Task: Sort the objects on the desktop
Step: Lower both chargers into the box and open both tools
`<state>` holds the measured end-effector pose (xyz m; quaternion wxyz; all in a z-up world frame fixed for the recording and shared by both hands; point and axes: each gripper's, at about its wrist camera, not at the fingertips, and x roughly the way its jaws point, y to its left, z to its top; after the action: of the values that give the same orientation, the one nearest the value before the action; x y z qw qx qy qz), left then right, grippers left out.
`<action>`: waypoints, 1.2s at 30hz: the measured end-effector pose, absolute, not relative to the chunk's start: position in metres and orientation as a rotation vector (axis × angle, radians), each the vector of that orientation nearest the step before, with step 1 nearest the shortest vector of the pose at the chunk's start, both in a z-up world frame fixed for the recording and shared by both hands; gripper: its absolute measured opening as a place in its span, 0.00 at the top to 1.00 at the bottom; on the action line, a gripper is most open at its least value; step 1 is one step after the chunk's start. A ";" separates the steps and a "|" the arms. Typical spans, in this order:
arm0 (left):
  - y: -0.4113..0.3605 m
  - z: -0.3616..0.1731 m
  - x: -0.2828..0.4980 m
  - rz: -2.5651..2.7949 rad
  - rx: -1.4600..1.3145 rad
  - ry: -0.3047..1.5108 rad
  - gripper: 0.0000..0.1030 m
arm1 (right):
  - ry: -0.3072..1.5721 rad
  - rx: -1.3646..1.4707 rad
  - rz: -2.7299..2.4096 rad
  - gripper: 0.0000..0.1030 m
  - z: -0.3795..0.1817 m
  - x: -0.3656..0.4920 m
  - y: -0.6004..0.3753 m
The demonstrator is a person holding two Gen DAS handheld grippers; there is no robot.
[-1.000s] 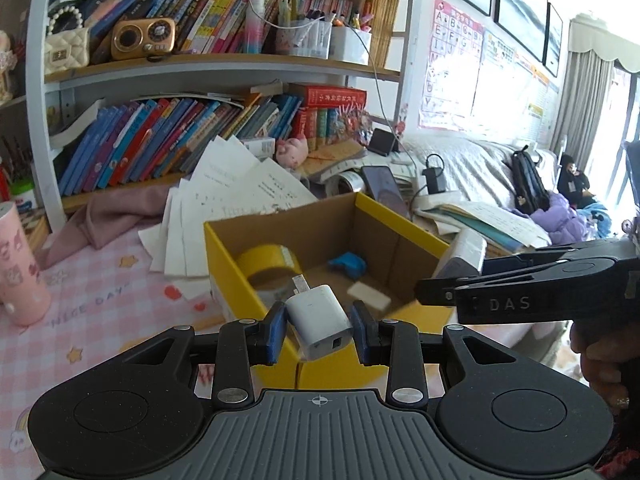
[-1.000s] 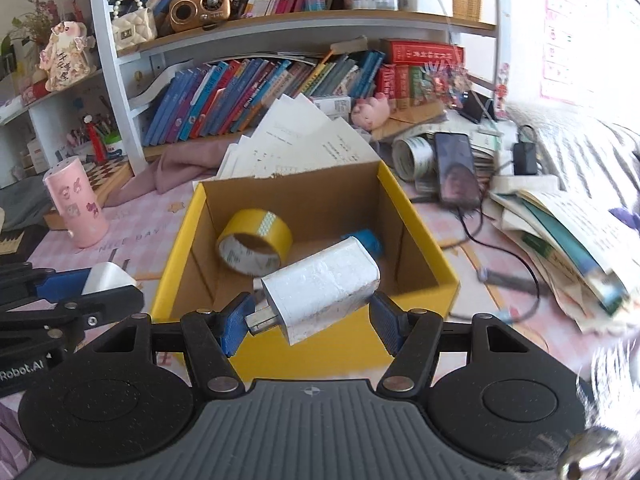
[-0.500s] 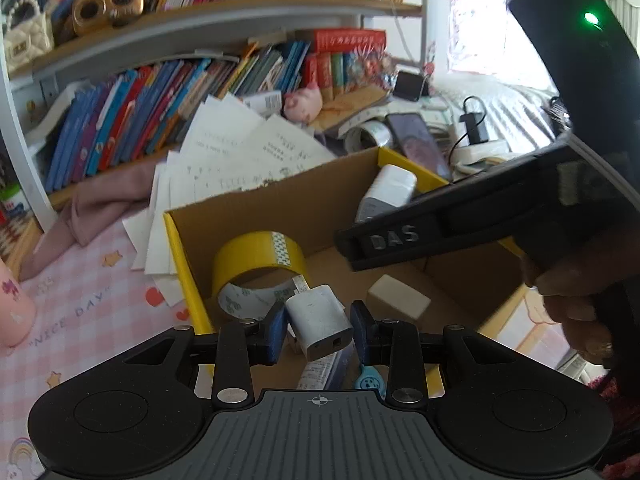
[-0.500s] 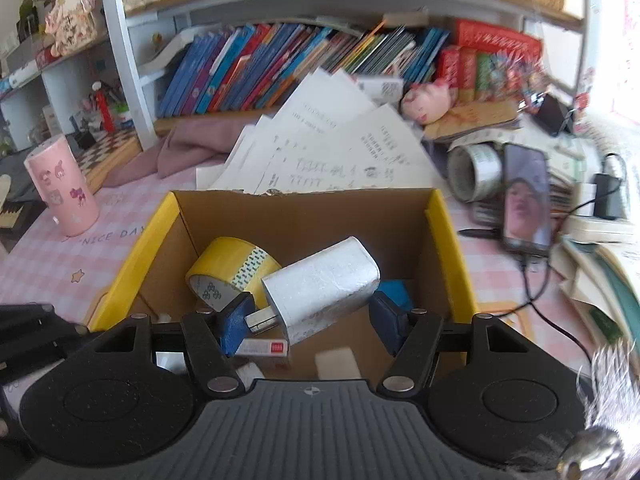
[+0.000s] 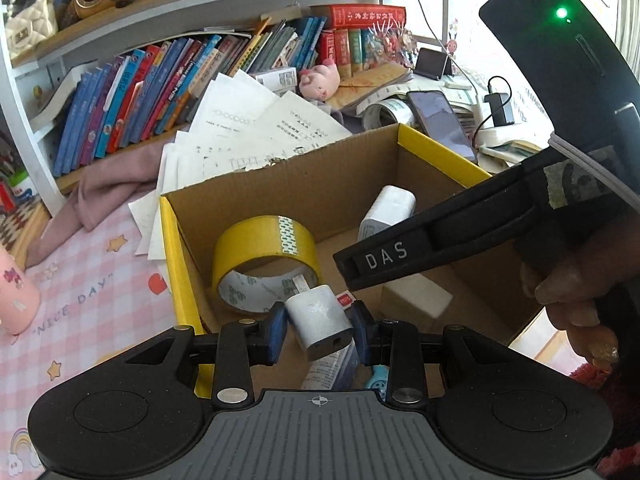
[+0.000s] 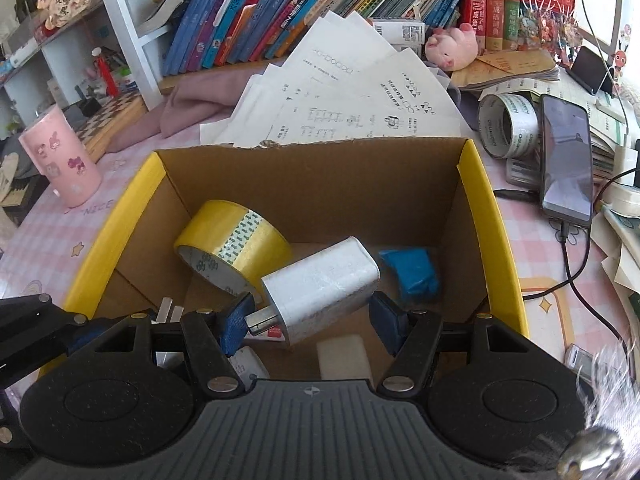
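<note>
I'm tilting both grippers down over cardboard box [image 6: 474, 200] | left gripper [image 5: 319, 327] clenching small white charger [image 5: 320, 320] | right gripper [image 6: 312, 314] grasping boxy white charger [image 6: 320, 288]

- one cardboard box [image 6: 486, 208] with yellow sides, everything else counted off that
- two white chargers held above it, a small one [image 5: 318, 322] and a bigger one [image 6: 320, 288]
- two tape rolls: a yellow roll [image 6: 234, 246] inside the box, a white roll [image 6: 508, 126] behind its right corner
- one blue lump [image 6: 412, 274] inside, by the right wall
- one white eraser-looking block [image 6: 344, 356] on the box floor
- one pink cup [image 6: 60, 156] left of the box
- one phone [image 6: 566, 160] right of it
- one pink pig plush [image 6: 452, 46] behind the box
</note>
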<state>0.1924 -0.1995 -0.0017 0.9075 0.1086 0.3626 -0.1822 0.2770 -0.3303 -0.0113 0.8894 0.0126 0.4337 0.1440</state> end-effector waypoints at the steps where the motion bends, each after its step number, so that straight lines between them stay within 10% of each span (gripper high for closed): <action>1: -0.200 -0.002 0.193 -0.374 0.223 0.747 0.68 | 0.901 0.028 0.301 0.40 -0.011 0.277 -0.331; 28: -0.200 0.008 0.186 -0.324 0.228 0.673 0.64 | 0.880 0.030 0.315 0.40 -0.010 0.274 -0.330; 36: -0.196 0.018 0.170 -0.292 0.212 0.595 0.34 | 0.834 0.048 0.321 0.39 -0.002 0.266 -0.336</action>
<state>0.1695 -0.1959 0.0176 0.9401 0.1039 0.2916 -0.1430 0.2659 -0.3360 -0.0019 0.9015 0.0232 0.4033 0.1552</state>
